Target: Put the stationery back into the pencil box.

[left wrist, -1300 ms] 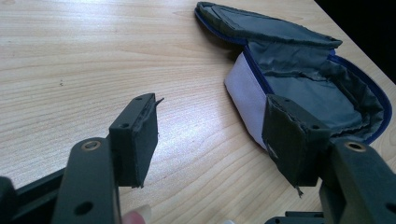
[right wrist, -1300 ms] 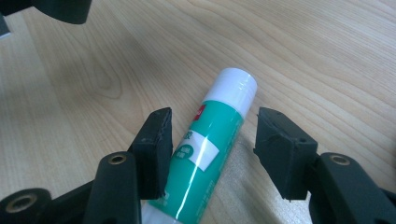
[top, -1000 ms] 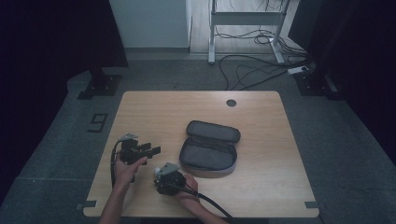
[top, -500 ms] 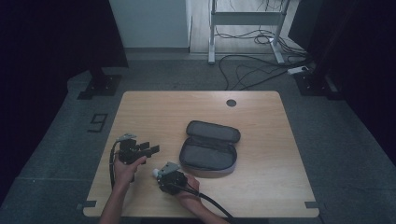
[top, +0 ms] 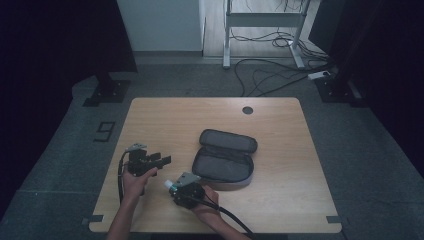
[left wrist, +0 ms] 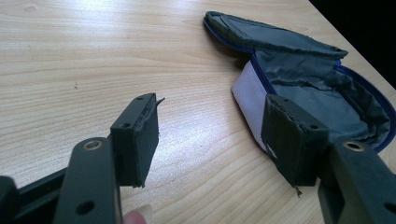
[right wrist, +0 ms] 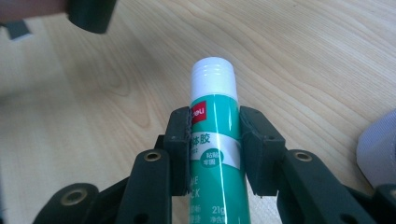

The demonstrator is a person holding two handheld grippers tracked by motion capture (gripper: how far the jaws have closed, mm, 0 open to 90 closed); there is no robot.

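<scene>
a glue stick (right wrist: 215, 144) with a smooth round green body, a white band of printed characters and a ribbed white cap is pinched between the two black pads of the right gripper (right wrist: 215, 151); its jaws have just been closing onto the tube, and the cap end sticks out past them. in the high view the right gripper (top: 176, 187) sits near the front edge of the table (top: 280, 130), at about 7 o'clock from the pencil case (top: 223, 158), with the white cap at its 10 o'clock side. the table is pale wood with fine straight grain. the pencil case is soft fabric, oval, unzipped and lying open, with a dark grey lining, a blue zip edge and a pale lilac outer wall. the left gripper (left wrist: 212, 140) has its jaws spread wide with nothing between them, aimed toward the case; in the high view it (top: 161, 161) lies at 9 o'clock from the case
</scene>
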